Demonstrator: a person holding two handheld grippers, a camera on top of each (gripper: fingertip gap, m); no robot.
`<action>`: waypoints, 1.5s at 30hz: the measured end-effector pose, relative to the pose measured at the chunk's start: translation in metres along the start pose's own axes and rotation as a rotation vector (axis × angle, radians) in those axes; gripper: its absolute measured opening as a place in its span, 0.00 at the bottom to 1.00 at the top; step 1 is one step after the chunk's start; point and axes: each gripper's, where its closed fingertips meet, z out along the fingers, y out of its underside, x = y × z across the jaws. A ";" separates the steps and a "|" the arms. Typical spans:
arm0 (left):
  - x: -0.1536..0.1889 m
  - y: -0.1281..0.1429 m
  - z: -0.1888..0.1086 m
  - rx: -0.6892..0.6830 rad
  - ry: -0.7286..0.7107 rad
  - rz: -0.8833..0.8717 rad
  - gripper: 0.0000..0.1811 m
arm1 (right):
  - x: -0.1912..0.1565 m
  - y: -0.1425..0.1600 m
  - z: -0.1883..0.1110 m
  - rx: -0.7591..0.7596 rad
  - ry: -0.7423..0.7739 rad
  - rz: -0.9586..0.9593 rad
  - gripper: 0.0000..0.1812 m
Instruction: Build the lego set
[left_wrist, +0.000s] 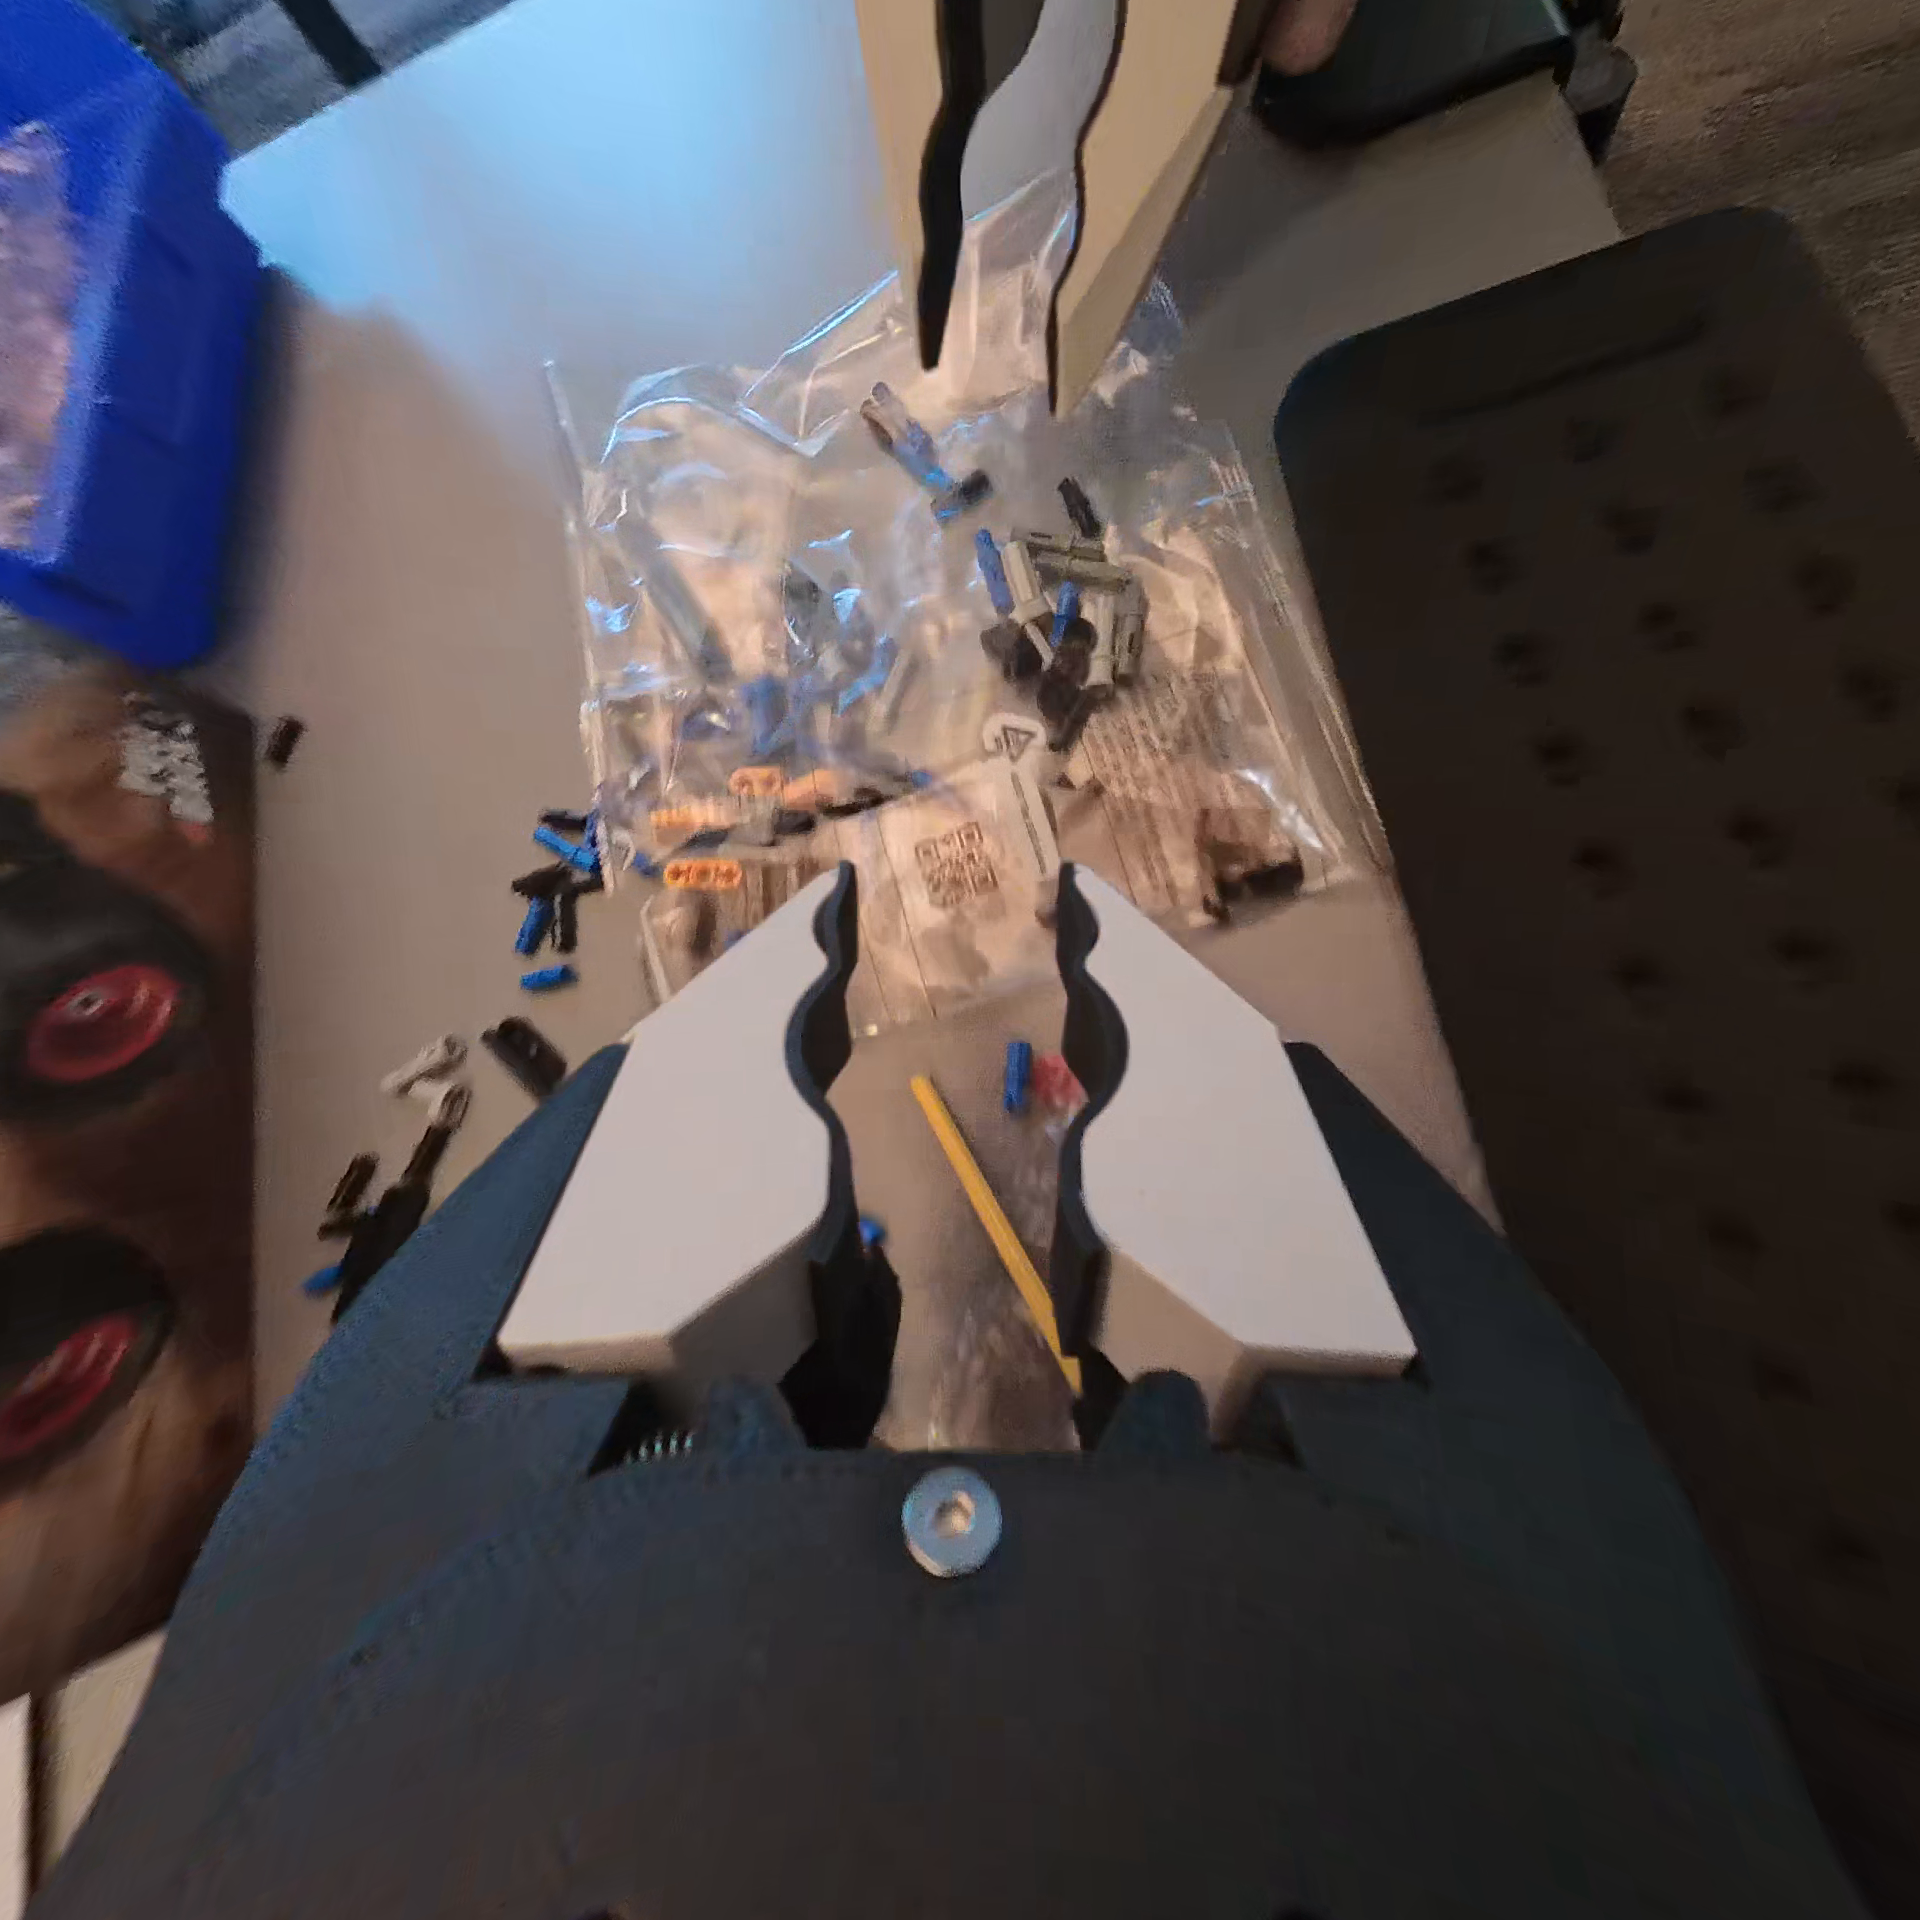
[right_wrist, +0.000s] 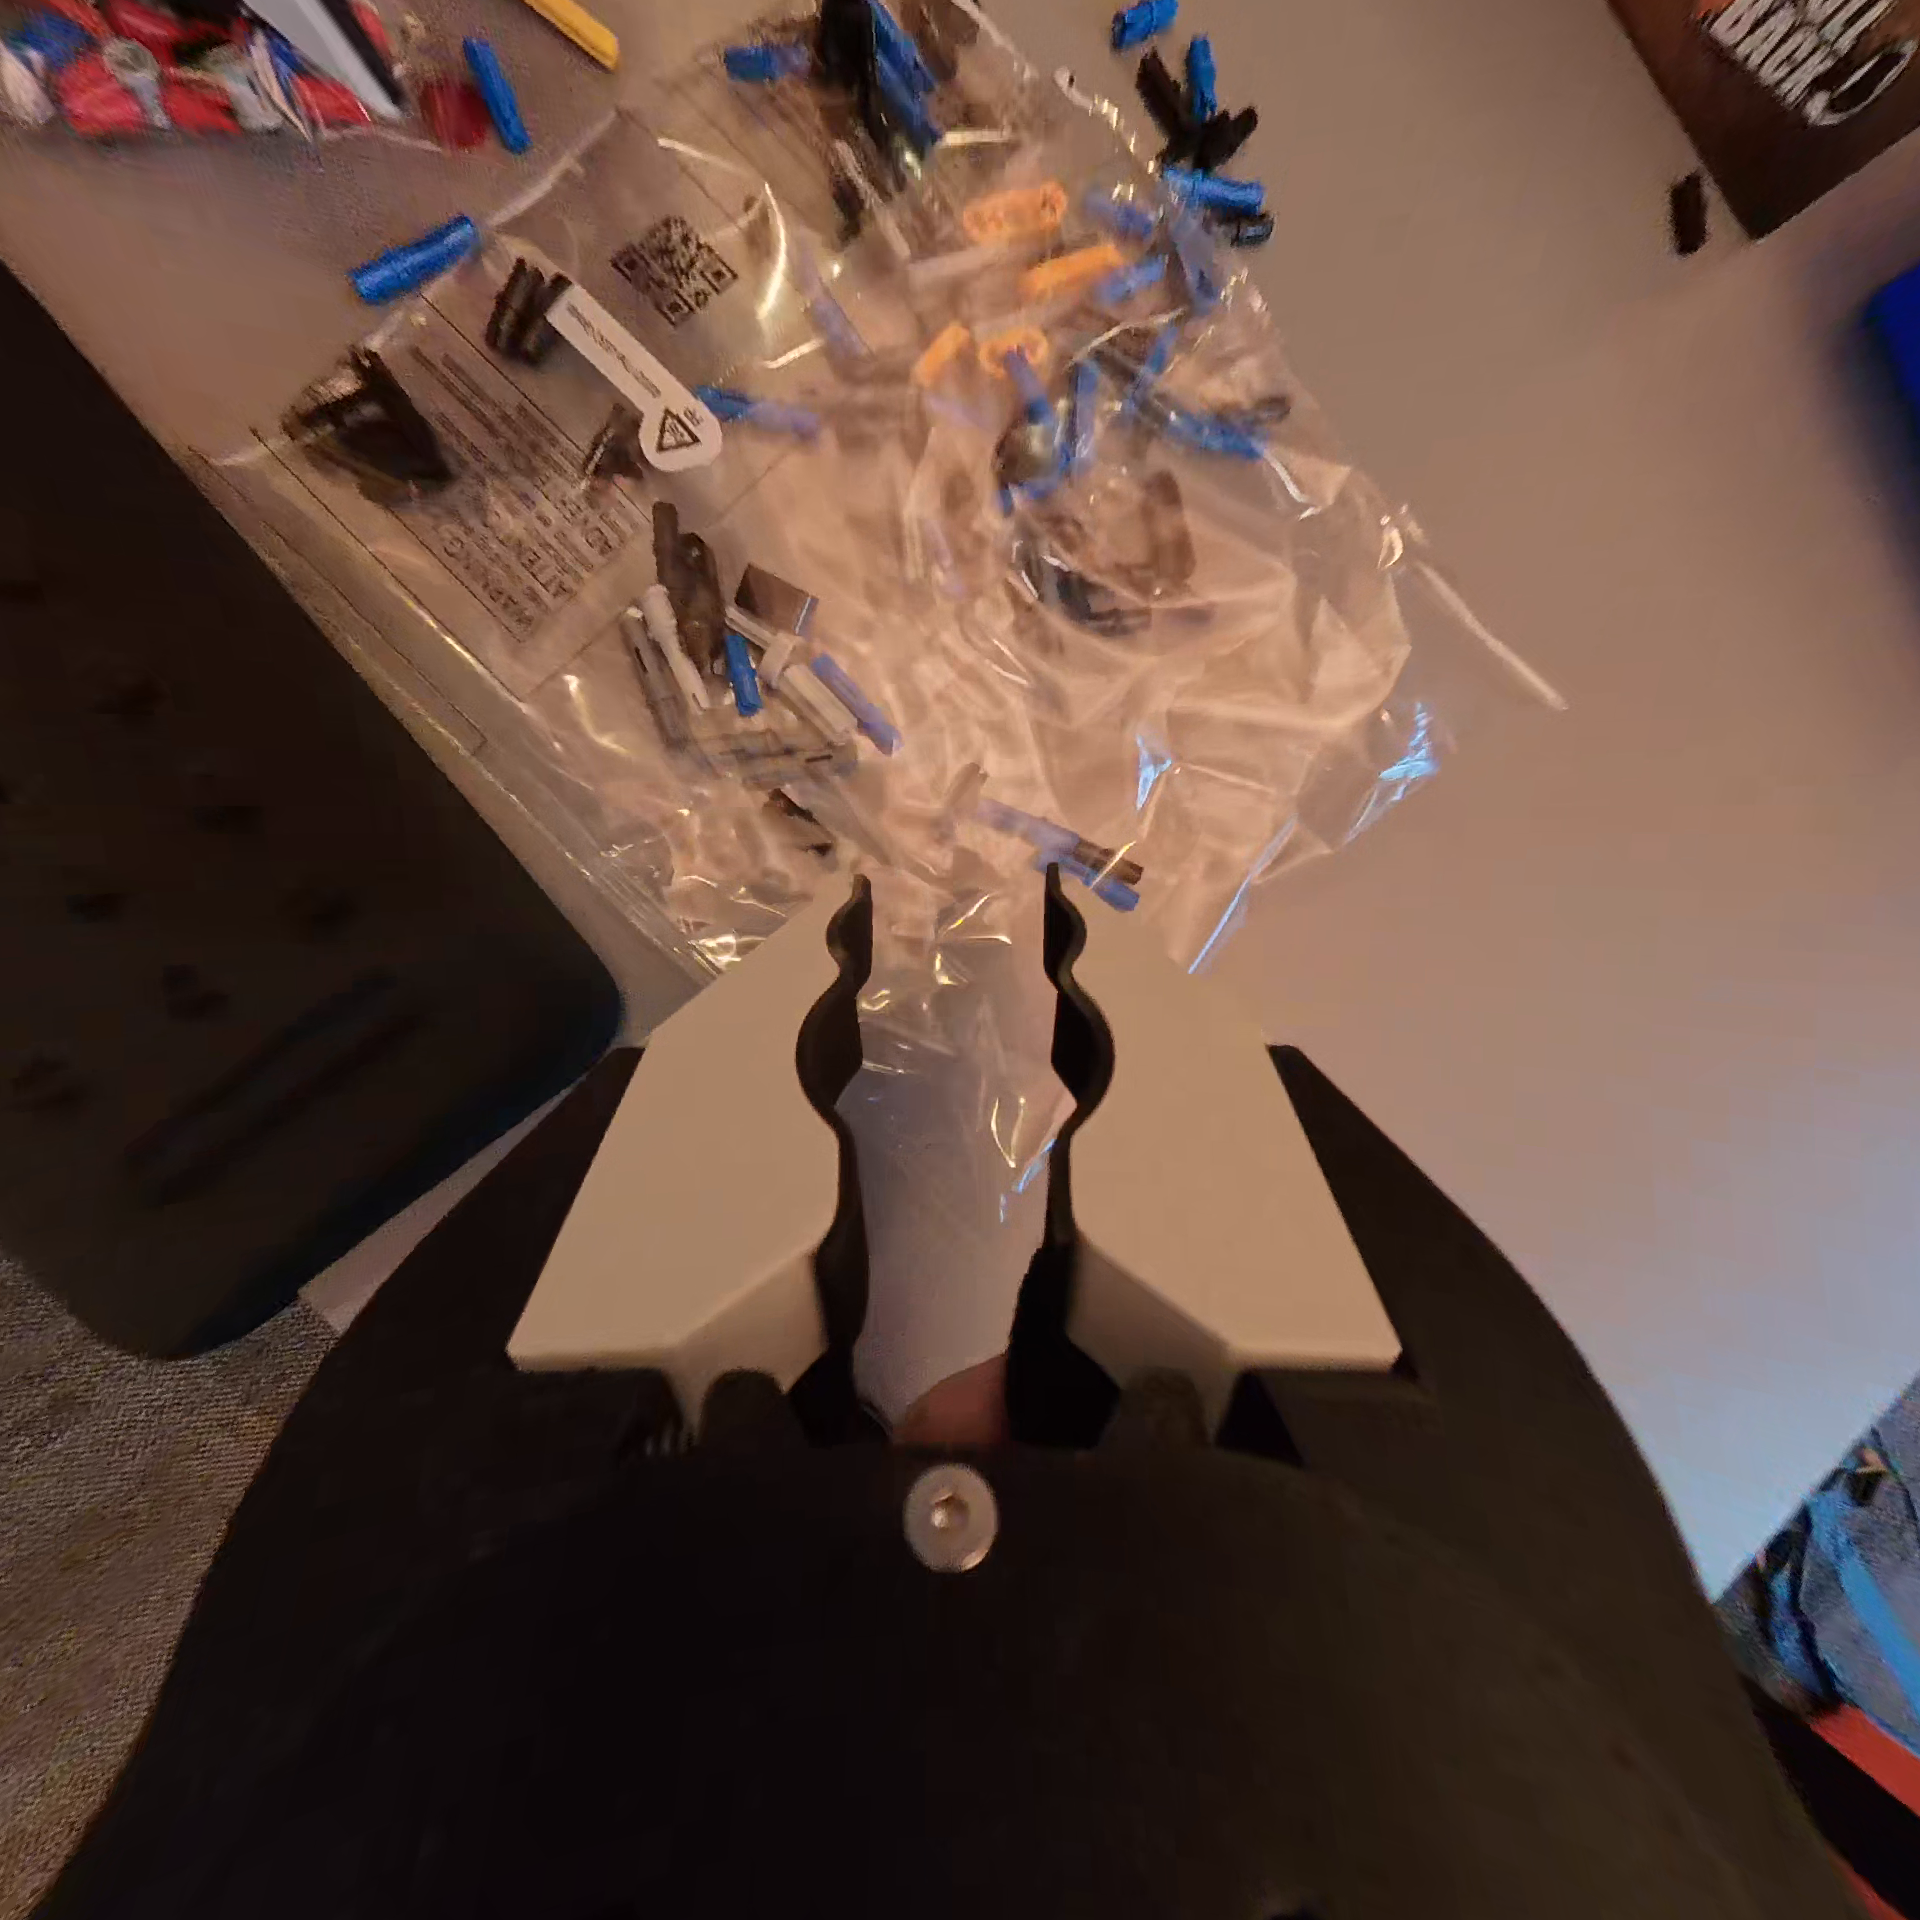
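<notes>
Glossy, crinkled clear plastic bag (right_wrist: 1039, 644) on a smooth matt table (right_wrist: 1558, 831); plastic pins (right_wrist: 410, 260) inside.

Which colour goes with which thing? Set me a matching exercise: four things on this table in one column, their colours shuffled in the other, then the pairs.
Things:
1. bin
2. thin stick
3. plastic bag
4. short holed beams

Colours:
A. orange
B. clear
C. blue
D. yellow

Pairs: 1-C, 2-D, 3-B, 4-A
</notes>
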 end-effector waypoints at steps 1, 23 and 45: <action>-0.002 0.001 0.010 -0.010 0.020 -0.006 0.19 | -0.002 0.003 0.004 -0.002 -0.013 0.006 0.17; 0.010 -0.035 0.055 0.077 0.232 -0.143 0.06 | -0.009 0.002 0.015 0.197 -0.084 0.092 0.00; 0.013 -0.018 0.067 0.002 0.239 -0.093 0.00 | -0.005 -0.010 -0.011 0.231 -0.022 0.112 0.13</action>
